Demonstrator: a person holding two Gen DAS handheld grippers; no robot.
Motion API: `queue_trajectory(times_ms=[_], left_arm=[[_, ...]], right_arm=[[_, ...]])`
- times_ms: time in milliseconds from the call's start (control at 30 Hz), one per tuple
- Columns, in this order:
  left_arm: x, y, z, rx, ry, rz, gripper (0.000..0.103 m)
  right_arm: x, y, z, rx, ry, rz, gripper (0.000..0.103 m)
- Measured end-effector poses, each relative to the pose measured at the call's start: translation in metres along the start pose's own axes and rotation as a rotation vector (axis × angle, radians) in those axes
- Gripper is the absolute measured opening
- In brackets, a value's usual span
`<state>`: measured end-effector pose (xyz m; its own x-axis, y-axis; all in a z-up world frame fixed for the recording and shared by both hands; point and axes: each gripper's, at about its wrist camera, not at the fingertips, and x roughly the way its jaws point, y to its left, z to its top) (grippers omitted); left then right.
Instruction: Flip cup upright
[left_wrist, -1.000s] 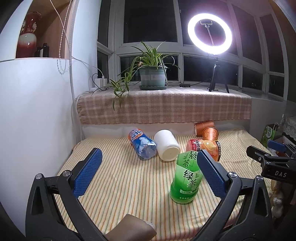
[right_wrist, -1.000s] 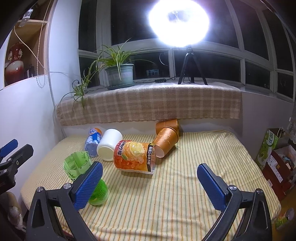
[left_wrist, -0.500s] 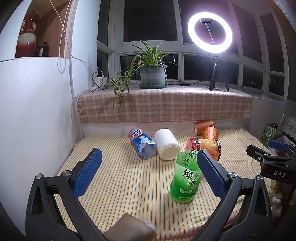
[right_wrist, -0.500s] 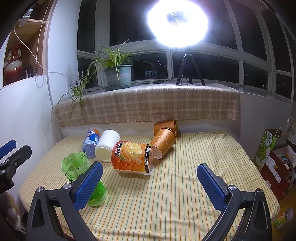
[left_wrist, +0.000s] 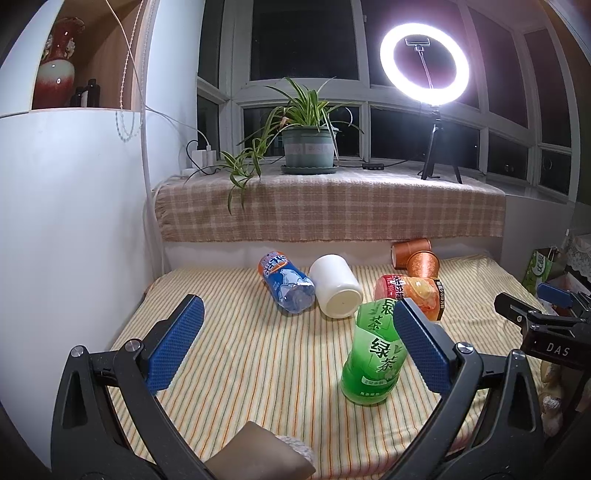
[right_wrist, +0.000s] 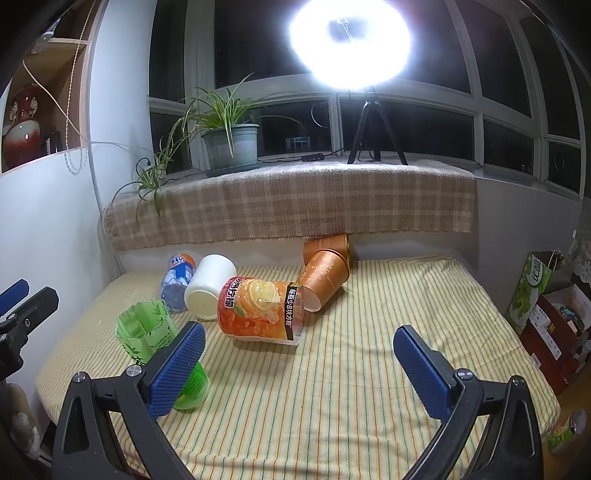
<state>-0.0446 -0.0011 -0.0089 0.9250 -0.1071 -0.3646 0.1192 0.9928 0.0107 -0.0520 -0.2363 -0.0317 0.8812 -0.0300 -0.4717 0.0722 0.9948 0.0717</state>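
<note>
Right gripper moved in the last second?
Yes, slightly. In the right wrist view the plant pot and orange cup shifted left and down, so the right gripper swung a little right and up.

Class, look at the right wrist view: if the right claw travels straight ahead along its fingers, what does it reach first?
Probably the orange juice-label cup lying on its side; the right claw is open, with only bare striped cloth before it. Depth is uncertain.

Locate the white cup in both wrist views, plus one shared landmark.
Left wrist: white cup lies on its side centre frame, right of the blue bottle.
Right wrist: white cup sits left of centre, beside the orange bottle.
Shared landmark: potted plant on the sill.
</note>
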Motion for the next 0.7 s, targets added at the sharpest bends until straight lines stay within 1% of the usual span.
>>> queue_trajectory(times_ms=[700], left_arm=[[0.0020,0.0007,-0.0024,-0.003,0.003,0.007,0.103]], right_arm=[[0.0063,-0.0010,-0.0038,0.004,0.026,0.000,0.103]])
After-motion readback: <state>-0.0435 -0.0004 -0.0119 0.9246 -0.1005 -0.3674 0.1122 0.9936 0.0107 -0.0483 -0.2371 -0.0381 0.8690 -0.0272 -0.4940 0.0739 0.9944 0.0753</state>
